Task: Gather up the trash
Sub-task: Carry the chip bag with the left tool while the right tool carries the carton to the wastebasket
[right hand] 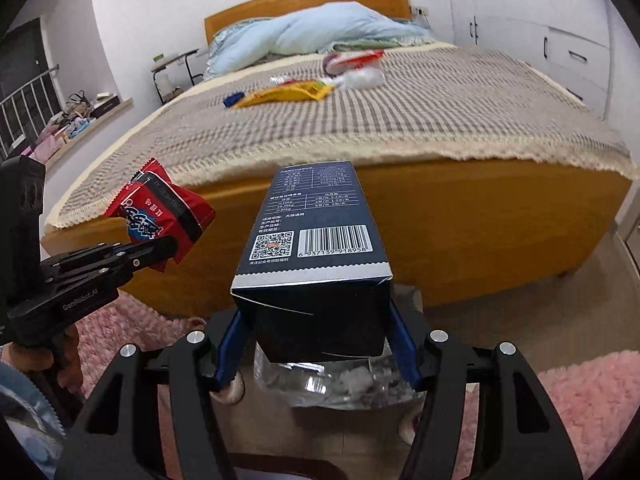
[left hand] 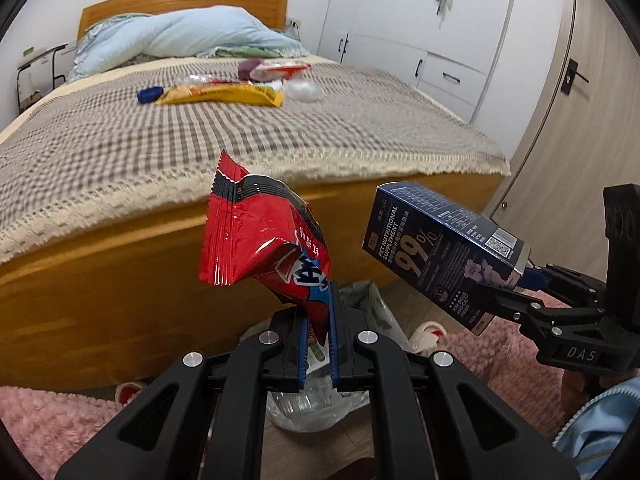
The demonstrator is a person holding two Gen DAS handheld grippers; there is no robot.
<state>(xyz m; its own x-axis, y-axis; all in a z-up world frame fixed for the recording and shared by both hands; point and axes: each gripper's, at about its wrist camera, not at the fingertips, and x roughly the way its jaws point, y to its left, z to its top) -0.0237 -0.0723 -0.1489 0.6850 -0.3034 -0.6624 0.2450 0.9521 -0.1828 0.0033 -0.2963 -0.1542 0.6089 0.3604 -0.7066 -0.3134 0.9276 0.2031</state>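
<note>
My left gripper (left hand: 318,312) is shut on a crumpled red snack wrapper (left hand: 260,240), which sticks up in front of the bed's footboard. In the right wrist view the same wrapper (right hand: 164,212) shows at the left, in that gripper (right hand: 170,250). My right gripper (right hand: 316,336) is shut on a dark blue pet supplement box (right hand: 316,248), its pads pressing both sides; the box (left hand: 440,248) also appears at the right of the left wrist view. Below both grippers a clear plastic trash bag (right hand: 340,384) lies open on the floor. More trash lies on the bed: a yellow packet (left hand: 224,95), a red-and-white wrapper (left hand: 280,69).
The wooden bed (left hand: 120,280) with a checked blanket (left hand: 200,140) stands straight ahead. Pink fluffy rugs (right hand: 592,400) lie on the floor either side of the bag. White wardrobes (left hand: 420,20) line the right wall. A small side table (right hand: 176,68) stands by the headboard.
</note>
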